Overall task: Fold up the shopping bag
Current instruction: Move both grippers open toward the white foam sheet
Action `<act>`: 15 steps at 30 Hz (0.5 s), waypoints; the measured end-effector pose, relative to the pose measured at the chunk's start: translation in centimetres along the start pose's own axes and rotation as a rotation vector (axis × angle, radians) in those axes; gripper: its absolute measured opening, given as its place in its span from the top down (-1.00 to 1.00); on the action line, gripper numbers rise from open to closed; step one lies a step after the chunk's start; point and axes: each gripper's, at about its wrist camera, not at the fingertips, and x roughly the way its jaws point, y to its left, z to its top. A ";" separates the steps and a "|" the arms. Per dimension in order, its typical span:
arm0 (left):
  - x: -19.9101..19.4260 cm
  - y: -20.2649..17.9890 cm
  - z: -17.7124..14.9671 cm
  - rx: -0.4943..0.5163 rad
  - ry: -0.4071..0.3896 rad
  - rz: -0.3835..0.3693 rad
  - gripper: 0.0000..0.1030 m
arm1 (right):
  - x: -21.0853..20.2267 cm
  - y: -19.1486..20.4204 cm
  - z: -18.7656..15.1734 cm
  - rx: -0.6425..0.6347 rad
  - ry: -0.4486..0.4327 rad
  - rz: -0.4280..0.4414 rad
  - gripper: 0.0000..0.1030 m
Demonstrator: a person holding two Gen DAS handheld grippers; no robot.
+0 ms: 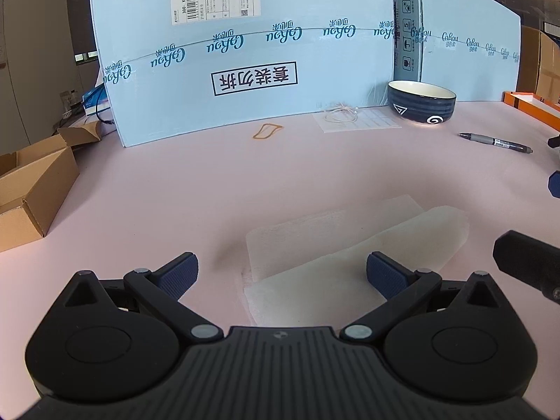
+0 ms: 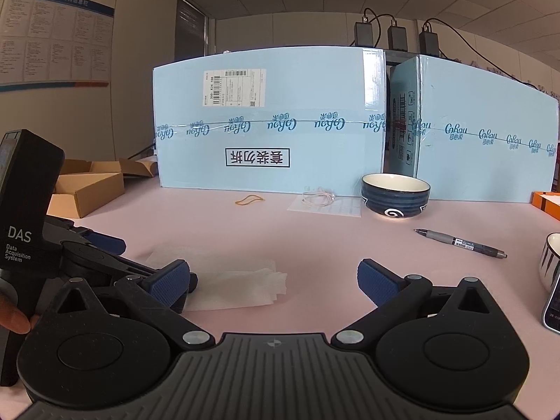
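The shopping bag is a pale, see-through white thing, already folded over into a flat wad on the pink tabletop, and honestly its edges kind of melt into the surface so the layers are hard to count. From the left wrist view the near end of it is cut off behind the left gripper, whose blue pads are spread wide with nothing in them, the bag lying just ahead between them. In the right wrist view the right gripper is wide apart and empty too, with the bag ahead and to its left, partly hidden by the left gripper's body poking in, plus a fingertip at the edge. Farther ahead: a dark blue bowl, a grey pen off to the right, a rubber band, a loop of string on a paper sheet, all in front of big light-blue boxes. Open brown cartons sit far left. Something striped is cut off at the right edge, can't tell what. Office room, wall poster, ceiling tiles.
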 end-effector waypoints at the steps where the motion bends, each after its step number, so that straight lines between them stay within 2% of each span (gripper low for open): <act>1: 0.0 0.0 0.0 -0.002 0.001 -0.002 -1.00 | 0.1 0.2 0.0 -0.008 0.007 -0.005 -1.00; 6: 0.3 0.0 -0.2 -0.010 0.007 -0.015 -1.00 | -0.2 0.4 -0.4 -0.012 0.030 -0.020 -1.00; 11: 0.1 1.2 -0.9 -0.087 0.027 -0.071 -1.00 | -0.1 -1.1 -0.2 0.084 0.072 0.050 -1.00; 15: 0.3 0.6 -0.5 -0.063 0.057 -0.054 -1.00 | 0.0 -1.2 -0.1 0.107 0.061 0.054 -1.00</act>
